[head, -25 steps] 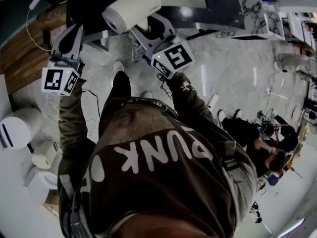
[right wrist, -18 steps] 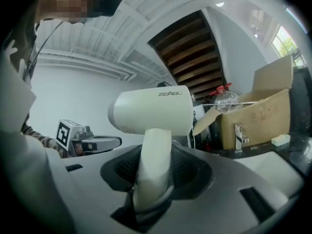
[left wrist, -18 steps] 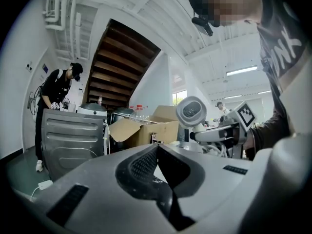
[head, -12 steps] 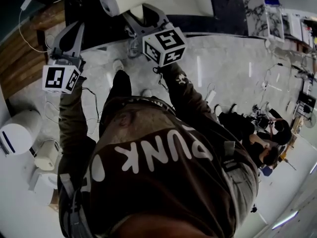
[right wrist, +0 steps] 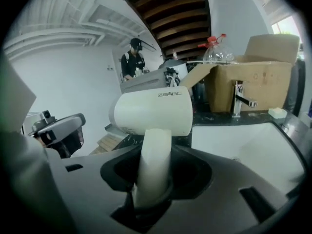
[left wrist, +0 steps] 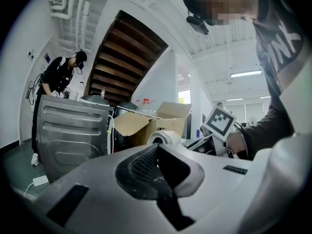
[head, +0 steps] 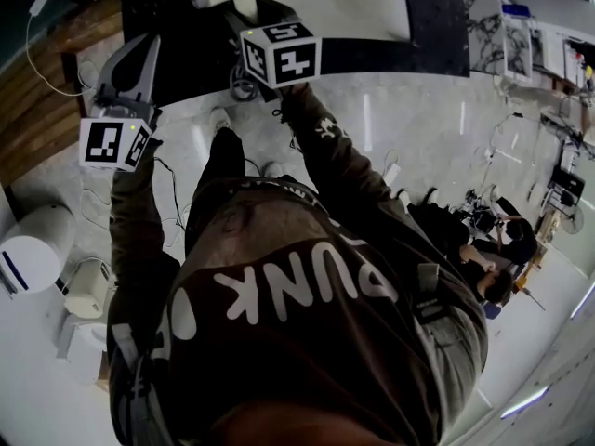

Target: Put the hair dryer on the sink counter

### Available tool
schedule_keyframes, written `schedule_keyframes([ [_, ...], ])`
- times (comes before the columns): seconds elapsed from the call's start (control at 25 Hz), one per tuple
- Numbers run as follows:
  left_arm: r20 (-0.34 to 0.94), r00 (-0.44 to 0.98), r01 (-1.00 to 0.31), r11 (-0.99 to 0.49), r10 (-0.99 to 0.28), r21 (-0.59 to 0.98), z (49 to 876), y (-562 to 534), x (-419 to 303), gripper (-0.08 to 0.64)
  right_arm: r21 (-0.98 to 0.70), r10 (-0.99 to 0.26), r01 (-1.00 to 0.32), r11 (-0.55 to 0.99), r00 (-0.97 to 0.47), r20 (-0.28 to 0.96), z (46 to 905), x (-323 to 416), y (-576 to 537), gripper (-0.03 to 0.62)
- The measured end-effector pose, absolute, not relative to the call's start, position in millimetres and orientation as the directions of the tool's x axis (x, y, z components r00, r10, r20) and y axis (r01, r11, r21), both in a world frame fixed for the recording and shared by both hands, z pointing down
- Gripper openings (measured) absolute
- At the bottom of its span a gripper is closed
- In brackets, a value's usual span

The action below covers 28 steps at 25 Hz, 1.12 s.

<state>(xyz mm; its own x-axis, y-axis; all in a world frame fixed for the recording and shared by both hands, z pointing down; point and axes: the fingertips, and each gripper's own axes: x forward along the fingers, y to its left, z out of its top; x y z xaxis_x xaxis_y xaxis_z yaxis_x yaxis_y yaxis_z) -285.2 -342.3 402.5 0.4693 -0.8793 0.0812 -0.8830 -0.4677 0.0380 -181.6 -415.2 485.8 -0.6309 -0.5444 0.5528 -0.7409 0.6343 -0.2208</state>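
Pinching the hair dryer [right wrist: 153, 112] by its handle, the right gripper [right wrist: 155, 179] carries it with the handle upright and the barrel lying crosswise above the jaws. The dark sink counter [right wrist: 243, 118] and its white basin [right wrist: 253, 150] lie just ahead and below, so the set-down likely falls to this hand. The left gripper [left wrist: 156, 150], its jaws pressed together on nothing, hangs apart to the left.

Dark sink counter [right wrist: 219, 118], white basin [right wrist: 243, 145], faucet [right wrist: 239, 99]
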Motion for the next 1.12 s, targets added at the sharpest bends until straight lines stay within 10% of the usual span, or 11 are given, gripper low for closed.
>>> schedule_keyframes([
  [1.12, 0.046, 0.497, -0.868, -0.496, -0.867, 0.033, 410.7, -373.7, -305.0, -0.005, -0.250, -0.324, -0.829, 0.499, -0.447, 0.834, 586.2, -207.9, -442.4, 0.173],
])
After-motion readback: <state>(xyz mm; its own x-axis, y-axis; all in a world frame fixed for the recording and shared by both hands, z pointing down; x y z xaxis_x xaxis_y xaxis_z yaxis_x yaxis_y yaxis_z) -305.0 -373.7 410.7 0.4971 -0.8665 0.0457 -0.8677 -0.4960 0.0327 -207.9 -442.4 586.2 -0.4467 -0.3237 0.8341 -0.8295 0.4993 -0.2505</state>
